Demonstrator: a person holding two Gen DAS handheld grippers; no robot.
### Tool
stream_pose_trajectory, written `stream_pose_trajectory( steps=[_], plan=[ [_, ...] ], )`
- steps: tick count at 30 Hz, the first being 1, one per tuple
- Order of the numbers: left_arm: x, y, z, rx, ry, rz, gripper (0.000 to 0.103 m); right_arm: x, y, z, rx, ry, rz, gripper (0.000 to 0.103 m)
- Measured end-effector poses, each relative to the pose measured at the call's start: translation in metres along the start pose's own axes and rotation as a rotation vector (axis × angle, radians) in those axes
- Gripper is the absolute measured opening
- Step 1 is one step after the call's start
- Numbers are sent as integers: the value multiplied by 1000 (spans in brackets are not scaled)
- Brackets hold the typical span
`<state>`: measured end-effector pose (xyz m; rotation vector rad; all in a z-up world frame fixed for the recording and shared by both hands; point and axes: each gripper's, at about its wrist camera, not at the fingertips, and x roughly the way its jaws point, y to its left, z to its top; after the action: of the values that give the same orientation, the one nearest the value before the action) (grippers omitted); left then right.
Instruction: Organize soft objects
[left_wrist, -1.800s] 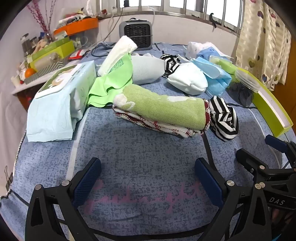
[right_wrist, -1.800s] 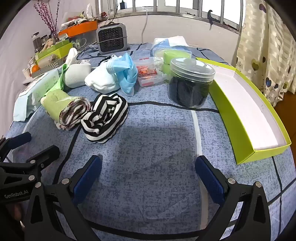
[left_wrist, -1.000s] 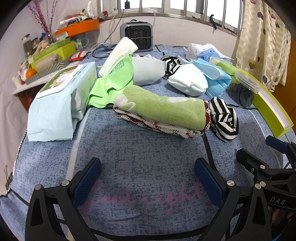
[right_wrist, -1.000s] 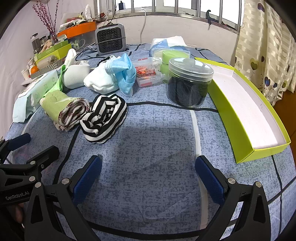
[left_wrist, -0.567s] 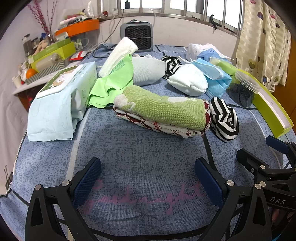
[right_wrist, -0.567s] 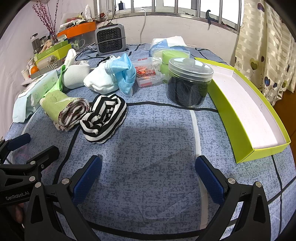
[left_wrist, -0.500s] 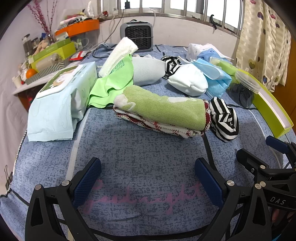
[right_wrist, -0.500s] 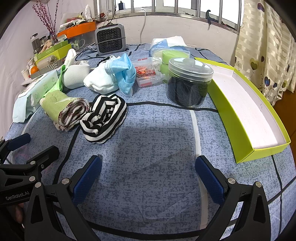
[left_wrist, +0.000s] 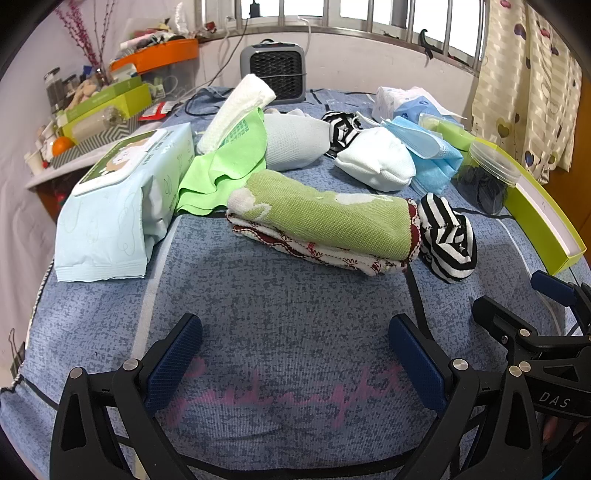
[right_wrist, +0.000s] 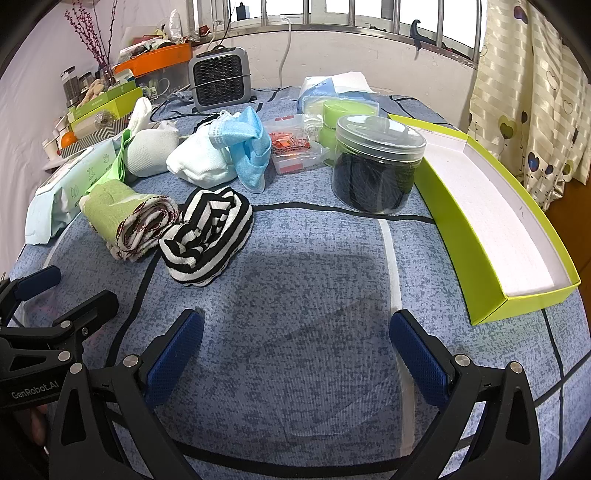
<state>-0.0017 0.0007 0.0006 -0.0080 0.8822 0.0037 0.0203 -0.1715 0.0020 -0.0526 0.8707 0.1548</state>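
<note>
— So, how far along are you with the soft things?

— Honestly, you look to be at the very start. Your lime green tray (right_wrist: 480, 221) lies on the right of the blue bedspread (right_wrist: 303, 295) with its white floor bare; nothing soft is in it.

— And what is left for you to move?

— Everything, by my reckoning. The rolled green towel (left_wrist: 325, 225) lies touching the striped black-and-white roll (right_wrist: 208, 236). Behind them sit the white sock bundle (left_wrist: 376, 162), the blue face masks (right_wrist: 247, 147) draped on it, a pale bundle (left_wrist: 295, 142) and the bright green cloth (left_wrist: 225, 166) beside the wet wipes pack (left_wrist: 122, 199). All are well apart from the tray, with the lidded jar (right_wrist: 376, 162) standing between.

— And your grippers?

— Your left gripper (left_wrist: 295, 358) and right gripper (right_wrist: 295, 354) both hover low over bare bedspread, jaws spread wide, nothing between them. The striped roll is nearest your right gripper, so I judge it a fair first pick.
</note>
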Motion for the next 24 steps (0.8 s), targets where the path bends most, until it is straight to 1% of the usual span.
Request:
stream_pose_trajectory(
  steps=[24],
  plan=[
    [-3,2,0,1,1,-1,101,0,0,0,0,0,0,102]
  ],
)
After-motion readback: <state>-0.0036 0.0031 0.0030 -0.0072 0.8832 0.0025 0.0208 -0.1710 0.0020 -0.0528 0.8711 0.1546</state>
